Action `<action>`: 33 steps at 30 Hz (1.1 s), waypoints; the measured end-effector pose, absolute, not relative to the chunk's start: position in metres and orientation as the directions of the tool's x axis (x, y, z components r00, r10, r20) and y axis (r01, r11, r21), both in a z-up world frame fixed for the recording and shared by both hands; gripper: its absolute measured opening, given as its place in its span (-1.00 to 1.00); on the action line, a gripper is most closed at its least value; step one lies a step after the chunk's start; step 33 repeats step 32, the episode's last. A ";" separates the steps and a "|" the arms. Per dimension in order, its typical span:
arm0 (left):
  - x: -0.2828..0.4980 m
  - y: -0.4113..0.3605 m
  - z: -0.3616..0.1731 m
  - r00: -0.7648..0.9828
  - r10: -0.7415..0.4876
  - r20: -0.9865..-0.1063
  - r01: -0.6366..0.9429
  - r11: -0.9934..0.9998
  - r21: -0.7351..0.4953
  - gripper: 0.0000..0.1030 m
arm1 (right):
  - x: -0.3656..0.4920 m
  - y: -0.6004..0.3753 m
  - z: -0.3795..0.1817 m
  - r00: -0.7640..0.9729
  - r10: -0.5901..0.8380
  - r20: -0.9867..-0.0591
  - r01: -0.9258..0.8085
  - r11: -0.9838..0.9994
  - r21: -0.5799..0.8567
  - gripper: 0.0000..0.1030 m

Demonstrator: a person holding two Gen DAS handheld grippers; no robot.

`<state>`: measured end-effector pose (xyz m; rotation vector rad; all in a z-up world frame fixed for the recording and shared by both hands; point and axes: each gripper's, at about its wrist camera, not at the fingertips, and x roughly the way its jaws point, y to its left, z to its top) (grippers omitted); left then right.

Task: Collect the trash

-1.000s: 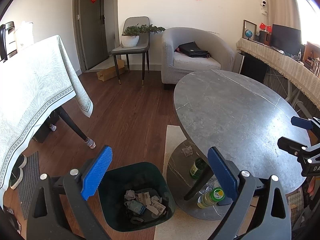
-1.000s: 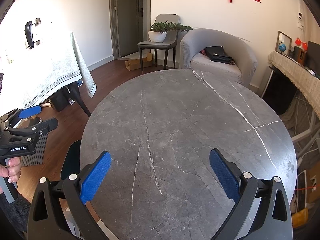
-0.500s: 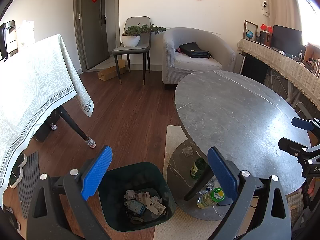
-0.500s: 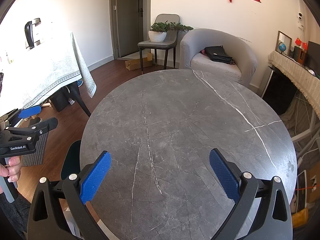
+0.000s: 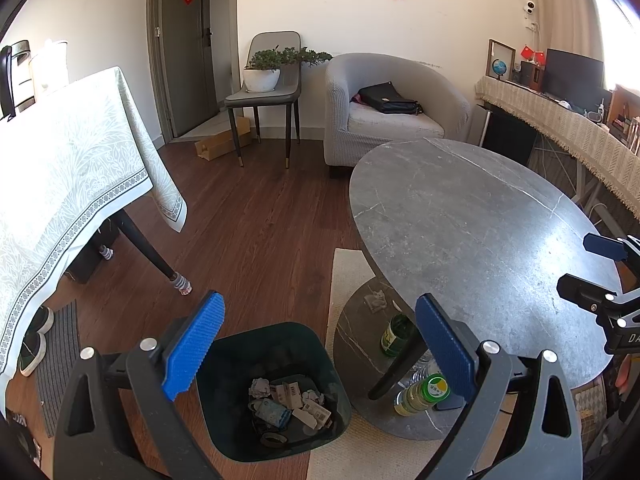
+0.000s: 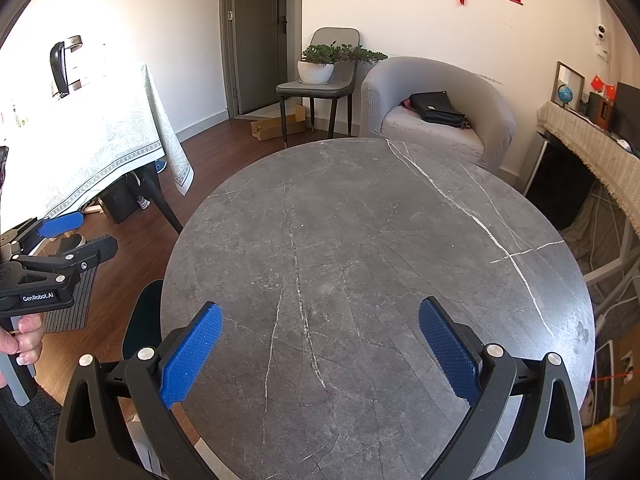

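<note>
A dark green trash bin (image 5: 240, 436) stands on the floor beside the round grey table (image 5: 472, 232); part of its rim shows in the right wrist view (image 6: 142, 320). Crumpled paper, cartons and wrappers (image 5: 292, 400) lie in the bin. My left gripper (image 5: 318, 340) is open and empty above the bin. My right gripper (image 6: 320, 344) is open and empty above the bare table top (image 6: 360, 248). The left gripper also shows at the left of the right wrist view (image 6: 70, 236).
Green bottles (image 5: 394, 334) (image 5: 424, 394) and a crumpled scrap (image 5: 375, 300) sit on the table's base. A table with a patterned cloth (image 5: 60, 184) stands left. A chair with a plant (image 5: 266, 92), an armchair (image 5: 388, 112) and a cardboard box (image 5: 222, 144) are behind.
The left wrist view has shifted very slightly; both grippers stay open and empty, and nothing else has moved.
</note>
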<state>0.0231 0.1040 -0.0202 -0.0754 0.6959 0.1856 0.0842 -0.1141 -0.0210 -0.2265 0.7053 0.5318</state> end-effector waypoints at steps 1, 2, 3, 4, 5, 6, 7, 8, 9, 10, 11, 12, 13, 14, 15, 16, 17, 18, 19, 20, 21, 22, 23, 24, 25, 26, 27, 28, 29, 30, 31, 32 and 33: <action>0.023 0.104 -0.021 0.751 0.147 -0.644 -0.196 0.981 -0.005 0.90 | 0.084 -0.114 -0.021 0.636 0.386 -0.668 -0.535 0.844 -0.022 0.93; 0.023 0.104 -0.021 0.750 0.147 -0.645 -0.196 0.981 -0.004 0.90 | 0.084 -0.114 -0.021 0.636 0.387 -0.668 -0.536 0.844 -0.022 0.93; 0.023 0.104 -0.021 0.749 0.147 -0.646 -0.196 0.981 -0.005 0.90 | 0.084 -0.114 -0.021 0.636 0.386 -0.668 -0.536 0.844 -0.022 0.93; 0.023 0.104 -0.021 0.748 0.147 -0.647 -0.197 0.980 -0.004 0.90 | 0.084 -0.115 -0.021 0.636 0.386 -0.668 -0.536 0.844 -0.022 0.93; 0.023 0.104 -0.021 0.748 0.148 -0.647 -0.197 0.980 -0.004 0.90 | 0.084 -0.115 -0.021 0.636 0.386 -0.668 -0.535 0.844 -0.021 0.93; 0.023 0.104 -0.021 0.748 0.148 -0.647 -0.197 0.980 -0.003 0.90 | 0.084 -0.115 -0.021 0.636 0.386 -0.668 -0.535 0.845 -0.021 0.93; 0.023 0.104 -0.021 0.749 0.149 -0.646 -0.197 0.980 -0.003 0.90 | 0.085 -0.115 -0.021 0.635 0.386 -0.669 -0.535 0.845 -0.021 0.93; 0.024 0.104 -0.022 0.748 0.149 -0.646 -0.198 0.980 -0.004 0.90 | 0.084 -0.114 -0.021 0.635 0.386 -0.669 -0.535 0.844 -0.020 0.93; 0.024 0.104 -0.022 0.748 0.148 -0.647 -0.198 0.980 -0.005 0.90 | 0.084 -0.114 -0.021 0.635 0.386 -0.669 -0.536 0.844 -0.021 0.93; 0.024 0.104 -0.022 0.748 0.148 -0.647 -0.198 0.980 -0.006 0.90 | 0.084 -0.114 -0.021 0.635 0.386 -0.669 -0.536 0.844 -0.022 0.93; 0.024 0.104 -0.022 0.747 0.148 -0.648 -0.199 0.980 -0.006 0.90 | 0.084 -0.114 -0.021 0.635 0.386 -0.669 -0.537 0.843 -0.022 0.93; 0.024 0.104 -0.022 0.747 0.147 -0.648 -0.198 0.980 -0.006 0.90 | 0.084 -0.114 -0.021 0.635 0.386 -0.669 -0.536 0.844 -0.022 0.93; 0.024 0.104 -0.022 0.748 0.148 -0.647 -0.199 0.980 -0.006 0.90 | 0.084 -0.114 -0.021 0.634 0.386 -0.669 -0.536 0.844 -0.021 0.93; 0.024 0.104 -0.022 0.748 0.149 -0.647 -0.200 0.980 -0.005 0.90 | 0.084 -0.114 -0.022 0.634 0.386 -0.670 -0.536 0.844 -0.021 0.93; 0.023 0.104 -0.022 0.748 0.149 -0.647 -0.200 0.980 -0.006 0.90 | 0.084 -0.114 -0.022 0.634 0.386 -0.670 -0.536 0.844 -0.021 0.93; 0.023 0.104 -0.022 0.748 0.148 -0.647 -0.200 0.980 -0.006 0.90 | 0.084 -0.114 -0.022 0.634 0.386 -0.670 -0.537 0.844 -0.021 0.93; 0.023 0.104 -0.022 0.747 0.150 -0.647 -0.201 0.980 -0.005 0.90 | 0.083 -0.114 -0.022 0.633 0.386 -0.671 -0.537 0.844 -0.021 0.93; 0.023 0.104 -0.022 0.748 0.149 -0.647 -0.200 0.980 -0.005 0.90 | 0.084 -0.114 -0.022 0.633 0.386 -0.671 -0.537 0.844 -0.021 0.93; 0.023 0.104 -0.022 0.748 0.149 -0.647 -0.200 0.980 -0.006 0.90 | 0.084 -0.114 -0.022 0.633 0.387 -0.670 -0.537 0.843 -0.021 0.93; 0.023 0.104 -0.022 0.749 0.149 -0.646 -0.200 0.980 -0.006 0.90 | 0.084 -0.114 -0.022 0.633 0.387 -0.671 -0.537 0.843 -0.021 0.93; 0.023 0.104 -0.022 0.749 0.149 -0.646 -0.200 0.980 -0.006 0.90 | 0.084 -0.114 -0.022 0.633 0.387 -0.671 -0.537 0.843 -0.021 0.93; 0.023 0.104 -0.022 0.749 0.148 -0.646 -0.200 0.980 -0.007 0.90 | 0.084 -0.114 -0.022 0.633 0.387 -0.671 -0.537 0.843 -0.021 0.93; 0.023 0.104 -0.022 0.748 0.149 -0.647 -0.201 0.980 -0.007 0.90 | 0.084 -0.114 -0.022 0.633 0.386 -0.671 -0.537 0.843 -0.021 0.93; 0.023 0.105 -0.023 0.748 0.151 -0.647 -0.204 0.979 -0.007 0.90 | 0.084 -0.114 -0.022 0.634 0.386 -0.670 -0.536 0.844 -0.021 0.93; 0.023 0.105 -0.023 0.747 0.153 -0.647 -0.206 0.979 -0.007 0.90 | 0.084 -0.114 -0.022 0.634 0.387 -0.670 -0.536 0.844 -0.020 0.93; 0.024 0.105 -0.023 0.747 0.155 -0.647 -0.209 0.978 -0.006 0.90 | 0.084 -0.114 -0.022 0.634 0.387 -0.670 -0.537 0.844 -0.021 0.93; 0.024 0.105 -0.022 0.746 0.153 -0.648 -0.210 0.978 -0.011 0.90 | 0.084 -0.114 -0.022 0.634 0.387 -0.670 -0.537 0.843 -0.021 0.93; 0.024 0.106 -0.022 0.746 0.150 -0.649 -0.208 0.978 -0.014 0.90 | 0.084 -0.114 -0.022 0.634 0.387 -0.670 -0.537 0.843 -0.021 0.93; 0.024 0.105 -0.022 0.746 0.148 -0.650 -0.208 0.978 -0.015 0.90 | 0.084 -0.114 -0.022 0.634 0.387 -0.670 -0.537 0.843 -0.021 0.93; 0.024 0.105 -0.022 0.746 0.148 -0.649 -0.206 0.978 -0.013 0.90 | 0.084 -0.114 -0.022 0.634 0.387 -0.670 -0.537 0.844 -0.021 0.93; 0.024 0.105 -0.022 0.747 0.148 -0.649 -0.203 0.979 -0.010 0.90 | 0.084 -0.114 -0.022 0.635 0.386 -0.669 -0.536 0.844 -0.022 0.93; 0.024 0.104 -0.022 0.747 0.148 -0.648 -0.200 0.980 -0.008 0.90 | 0.084 -0.114 -0.022 0.635 0.386 -0.669 -0.536 0.844 -0.021 0.93; 0.024 0.104 -0.022 0.747 0.148 -0.648 -0.200 0.980 -0.008 0.90 | 0.084 -0.114 -0.022 0.635 0.386 -0.669 -0.536 0.844 -0.021 0.93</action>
